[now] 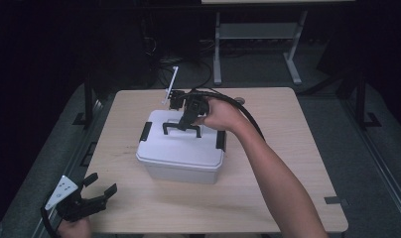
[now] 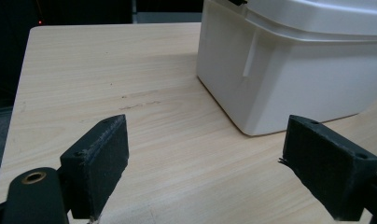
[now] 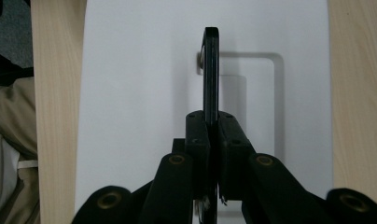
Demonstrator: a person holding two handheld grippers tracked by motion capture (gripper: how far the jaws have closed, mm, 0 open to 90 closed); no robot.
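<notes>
Dim room, dark floor, pale wooden table (image 1: 288, 163) under the lamp, legs of a second desk (image 1: 217, 49) behind. Right gripper (image 1: 187, 123) over the white storage box (image 1: 181, 161), jaws pressed together on the black carry handle (image 1: 181, 128), handle raised upright off the lid (image 1: 188, 144). In the right gripper view, handle (image 3: 211, 74) edge-on between the closed pads, above the recess moulded in the lid (image 3: 130, 93). Black latches at both ends of the lid, left latch (image 1: 146, 131) and right latch (image 1: 221, 140). Box near the middle of the table, slightly askew. Left gripper (image 1: 97, 191) at the near left corner, jaws wide apart, nothing between them, well apart from the box (image 2: 294, 79), hovering low over bare wood (image 2: 107, 70).
</notes>
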